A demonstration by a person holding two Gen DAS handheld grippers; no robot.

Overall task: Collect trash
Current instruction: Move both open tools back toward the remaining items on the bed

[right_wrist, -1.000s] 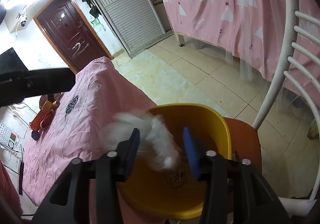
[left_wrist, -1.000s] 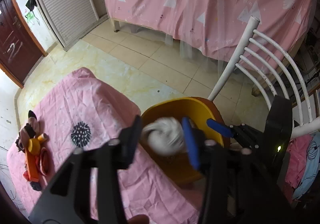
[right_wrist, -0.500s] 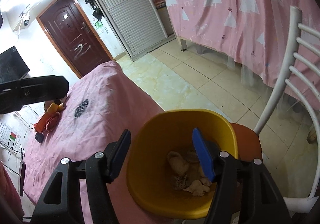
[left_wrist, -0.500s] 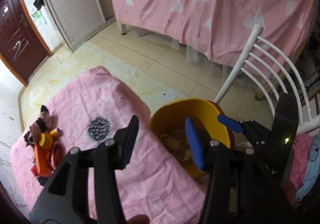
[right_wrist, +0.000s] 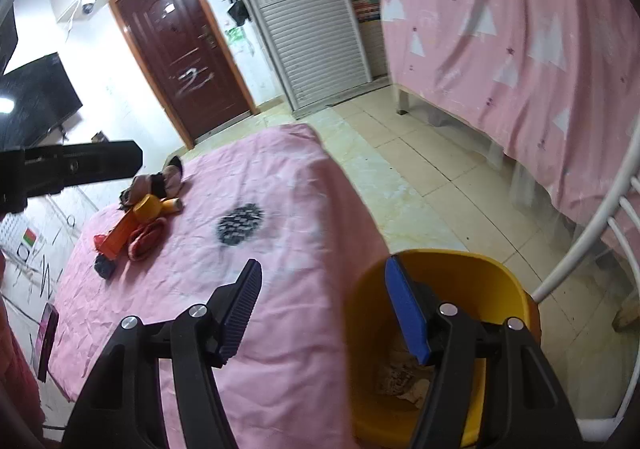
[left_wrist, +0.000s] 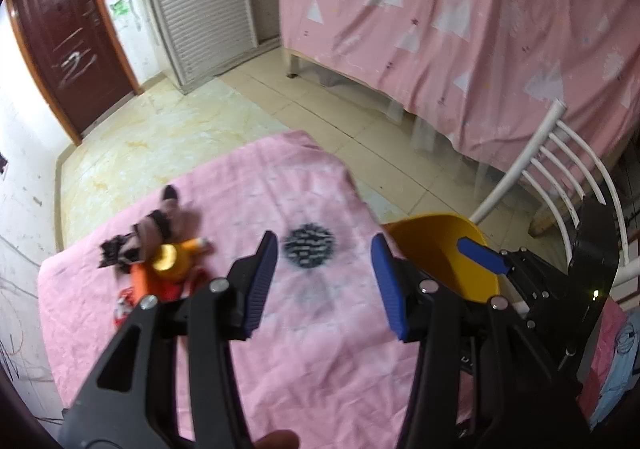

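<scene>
A yellow bin [right_wrist: 452,281] stands beside the pink-covered table [right_wrist: 256,249], with crumpled paper scraps [right_wrist: 404,379] at its bottom. It also shows in the left wrist view [left_wrist: 436,249]. My left gripper [left_wrist: 324,281] is open and empty above the table. My right gripper [right_wrist: 324,309] is open and empty, straddling the table edge and the bin's rim. A pile of small items, orange, yellow and brown [left_wrist: 160,249], lies on the table's left; it also shows in the right wrist view [right_wrist: 140,213].
A black round print [left_wrist: 308,243] marks the cloth. A white slatted chair [left_wrist: 560,173] stands behind the bin. A pink curtain [left_wrist: 460,29] hangs at the back right, a brown door [right_wrist: 180,53] at the back left. Tiled floor lies between.
The white wad that both grippers held over the bin has dropped in. Both grippers have opened and swung left, away from the bin toward the table.
</scene>
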